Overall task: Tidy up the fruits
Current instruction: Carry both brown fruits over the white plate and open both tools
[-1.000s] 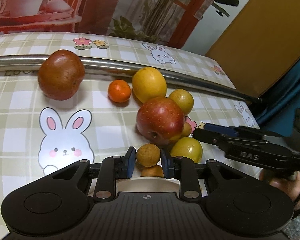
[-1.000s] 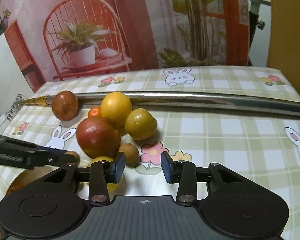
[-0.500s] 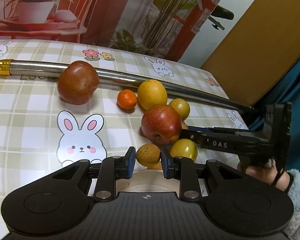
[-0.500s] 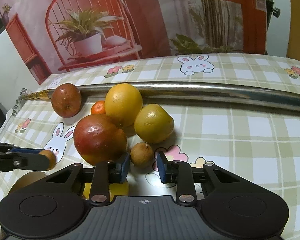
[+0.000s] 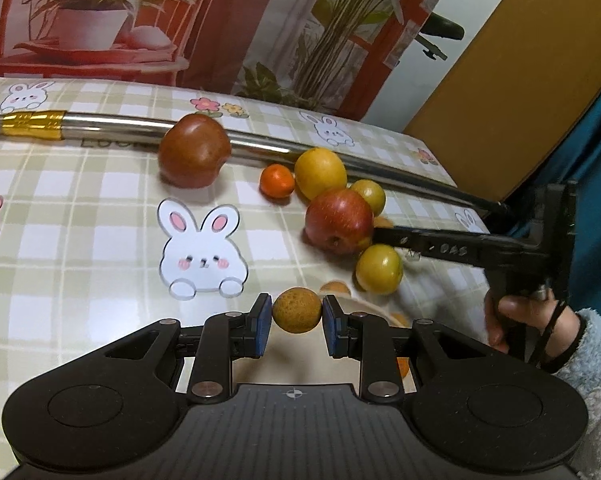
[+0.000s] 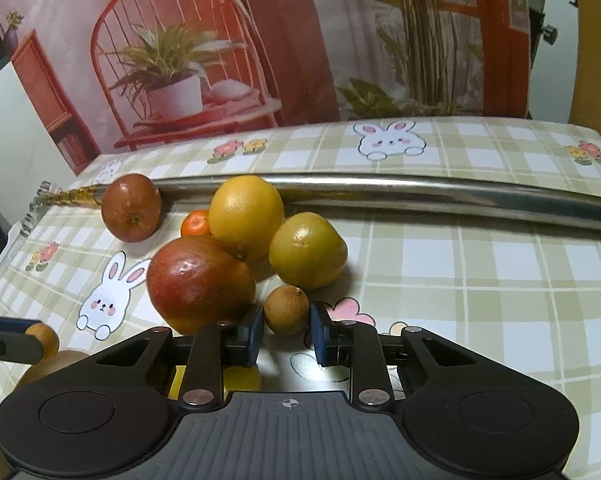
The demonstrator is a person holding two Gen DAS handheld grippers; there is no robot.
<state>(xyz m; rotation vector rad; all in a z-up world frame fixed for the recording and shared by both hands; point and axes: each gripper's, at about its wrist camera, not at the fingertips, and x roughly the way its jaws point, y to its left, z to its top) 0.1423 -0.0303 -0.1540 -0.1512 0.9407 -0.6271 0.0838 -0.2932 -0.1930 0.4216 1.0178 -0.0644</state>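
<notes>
Now right gripper has pinched brown longan; left gripper still clamps tan fruit.

light: dim, warm indoor | glare: metal pole | shadows: soft, under fruit | edges: fisheye-bent, dark corners | blur: slight

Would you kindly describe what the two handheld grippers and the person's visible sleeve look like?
Both the left gripper and the right gripper are matte black, with two round-lobed finger bases, silver pivot screws, blue pads and a ribbed top plate bearing a crosshair mark. The right one's side carries pale lettering. The sleeve is fluffy, pale blue-grey.
</notes>
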